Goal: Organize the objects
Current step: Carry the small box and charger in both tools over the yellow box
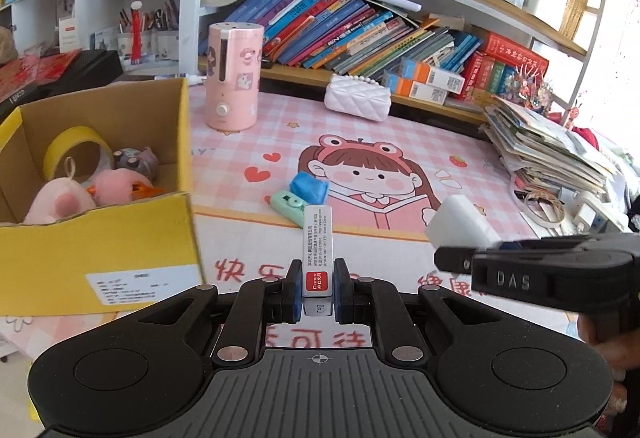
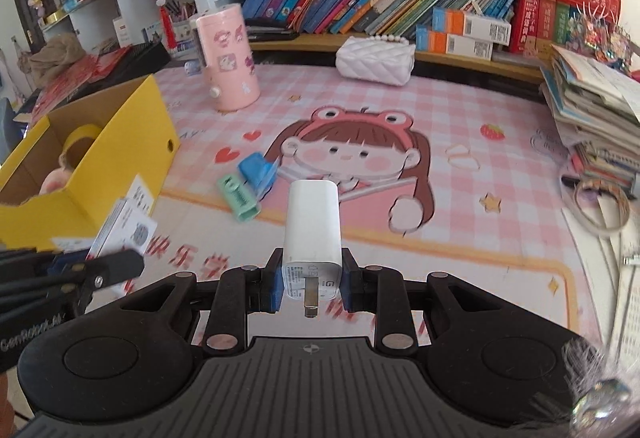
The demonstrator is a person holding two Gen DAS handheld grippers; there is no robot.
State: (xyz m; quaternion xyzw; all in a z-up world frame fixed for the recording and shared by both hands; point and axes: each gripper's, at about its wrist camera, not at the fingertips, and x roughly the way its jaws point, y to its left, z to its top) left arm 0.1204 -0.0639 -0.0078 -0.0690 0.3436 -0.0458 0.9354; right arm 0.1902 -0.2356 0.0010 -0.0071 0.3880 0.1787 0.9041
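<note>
Between left gripper (image 1: 317, 292) pads: box (image 1: 318, 250).

A tall pink cylindrical humidifier with cartoon stickers (image 1: 232, 76) and a white quilted handbag with a pearl strap (image 1: 357, 98) are seen standing on the pink checked cartoon-girl desk mat (image 1: 420, 142), before wooden shelves of leaning books (image 1: 360, 26), beside a slumped paper stack (image 1: 548, 146).

Both wrist cameras looked forward and down over the pink desk mat (image 1: 400, 126) (from close above), sharing the yellow box (image 2: 132, 126) and bookshelf (image 1: 360, 78).
</note>
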